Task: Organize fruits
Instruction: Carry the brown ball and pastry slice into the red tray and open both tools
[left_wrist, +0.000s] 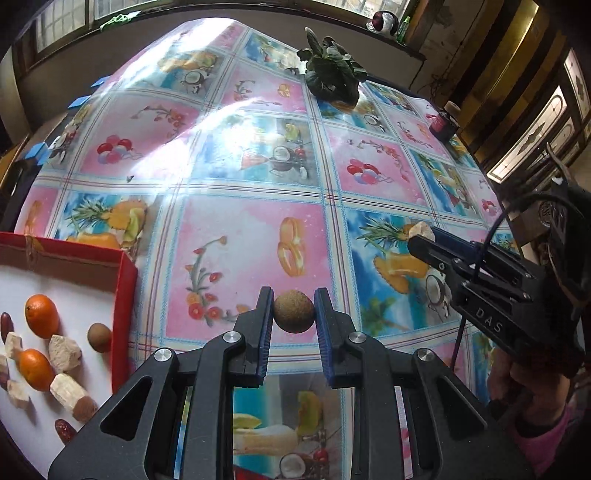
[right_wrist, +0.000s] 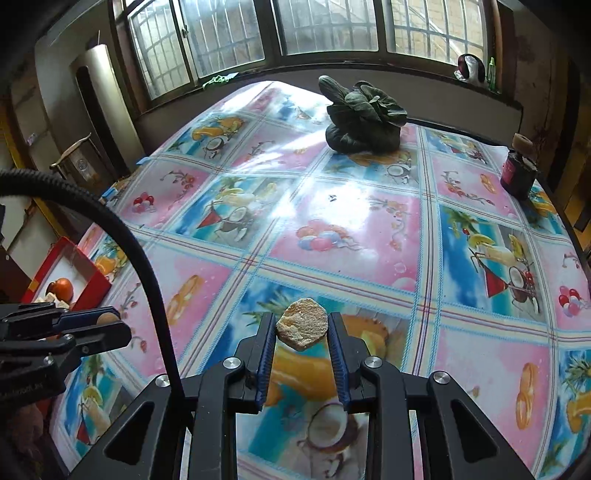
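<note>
Brown round fruit clamped in left gripper, pale chunk in right gripper

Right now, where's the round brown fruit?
In the left wrist view the brown fruit sits clamped in the left gripper, above the tablecloth, right of the red box.

The red box is cut off by the frame's left edge, and its fruits are mostly hidden in the right wrist view.
</note>
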